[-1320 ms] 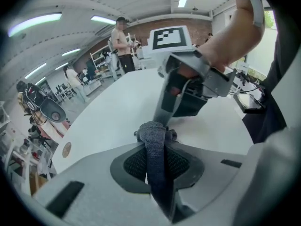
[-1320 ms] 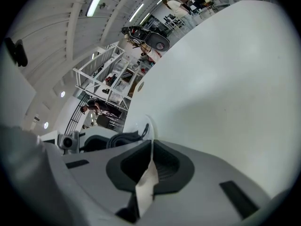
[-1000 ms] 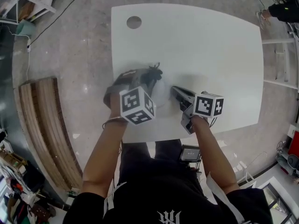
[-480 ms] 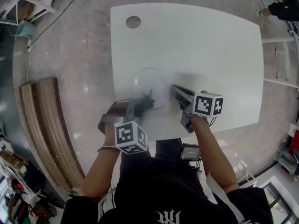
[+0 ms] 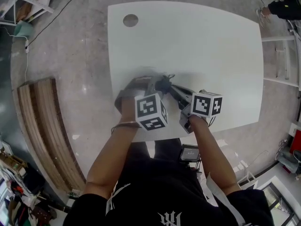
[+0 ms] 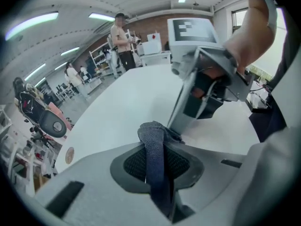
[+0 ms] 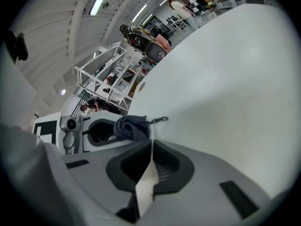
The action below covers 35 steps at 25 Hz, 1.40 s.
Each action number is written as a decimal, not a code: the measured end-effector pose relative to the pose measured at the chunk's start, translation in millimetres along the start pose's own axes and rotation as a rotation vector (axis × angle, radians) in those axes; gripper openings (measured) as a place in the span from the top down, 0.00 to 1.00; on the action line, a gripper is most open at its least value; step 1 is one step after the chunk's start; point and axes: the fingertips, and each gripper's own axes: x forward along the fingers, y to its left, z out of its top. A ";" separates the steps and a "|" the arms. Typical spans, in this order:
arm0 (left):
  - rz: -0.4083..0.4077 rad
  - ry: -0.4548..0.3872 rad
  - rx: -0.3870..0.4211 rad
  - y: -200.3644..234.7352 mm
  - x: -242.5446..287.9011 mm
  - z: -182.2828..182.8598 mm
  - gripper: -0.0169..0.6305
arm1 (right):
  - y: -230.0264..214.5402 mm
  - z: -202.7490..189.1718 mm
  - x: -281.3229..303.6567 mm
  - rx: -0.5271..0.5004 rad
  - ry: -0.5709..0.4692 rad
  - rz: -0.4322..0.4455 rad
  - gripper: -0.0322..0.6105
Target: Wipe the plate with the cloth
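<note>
White table is underfoot of everything. One dark cloth is pinched tight by the left gripper, which is angled down over the one plate. The plate's rim is clamped by the right gripper. Since half a second ago, the left gripper has been swept forward across the plate, and the right one is unmoved.
</note>
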 end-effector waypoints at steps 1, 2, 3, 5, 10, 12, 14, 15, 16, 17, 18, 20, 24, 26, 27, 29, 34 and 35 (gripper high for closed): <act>0.017 0.005 -0.013 10.3 0.3 -3.3 0.90 | -0.4 -0.5 -0.7 -0.001 -0.001 -0.002 0.93; 0.037 0.011 -0.031 20.9 -1.0 -8.5 0.90 | -0.6 -1.4 -1.3 -0.003 -0.001 -0.003 0.93; 0.055 0.018 -0.054 31.1 -3.9 -15.6 0.90 | -0.4 -2.4 -1.9 -0.003 -0.003 -0.002 0.93; 0.083 0.037 -0.099 47.5 -13.5 -34.6 0.90 | 0.0 -3.4 -2.6 -0.001 -0.008 -0.001 0.93; 0.089 0.097 -0.121 37.0 -39.7 -69.9 0.90 | -4.6 -3.4 -3.3 0.004 -0.019 -0.006 0.93; 0.051 0.116 -0.114 12.2 -44.5 -73.6 0.90 | -8.4 -5.5 -6.3 0.013 -0.021 -0.014 0.93; 0.009 0.122 -0.119 -13.2 -50.8 -75.8 0.90 | -8.9 -7.7 -7.6 0.031 -0.026 -0.018 0.93; -0.007 0.121 -0.124 -24.7 -54.8 -75.7 0.90 | -8.2 -9.2 -7.6 0.042 -0.027 -0.016 0.93; -0.018 0.117 -0.130 -34.8 -58.7 -74.3 0.90 | -7.2 -10.9 -8.0 0.052 -0.026 -0.012 0.93; -0.024 0.112 -0.137 -43.0 -62.1 -71.7 0.90 | -6.2 -12.5 -8.9 0.058 -0.023 -0.008 0.93; -0.027 0.106 -0.148 -48.9 -64.9 -68.3 0.90 | -5.0 -13.6 -10.4 0.061 -0.021 -0.003 0.93; -0.028 0.092 -0.172 -54.8 -68.7 -62.2 0.90 | -2.0 -13.4 -13.1 0.063 -0.022 0.005 0.93; -0.039 0.063 -0.212 -56.2 -77.3 -56.0 0.90 | 2.5 -6.7 -14.2 0.087 -0.062 0.024 0.93; -0.057 0.025 -0.254 -50.1 -83.0 -54.5 0.90 | 1.7 4.5 -13.0 0.114 -0.104 0.042 0.93; -0.065 -0.004 -0.290 -45.6 -86.9 -54.1 0.90 | 0.5 10.5 -13.3 0.141 -0.131 0.059 0.93; -0.090 -0.079 -0.396 -45.8 -100.5 -52.2 0.90 | -2.1 12.8 -23.7 0.240 -0.197 0.119 0.93; -0.117 -0.331 -0.646 -53.1 -147.1 -40.4 0.90 | 30.5 27.2 -93.8 0.219 -0.399 0.383 0.93; -0.115 -0.400 -0.689 -49.9 -158.2 -37.1 0.90 | 48.2 34.6 -109.8 0.147 -0.428 0.442 0.93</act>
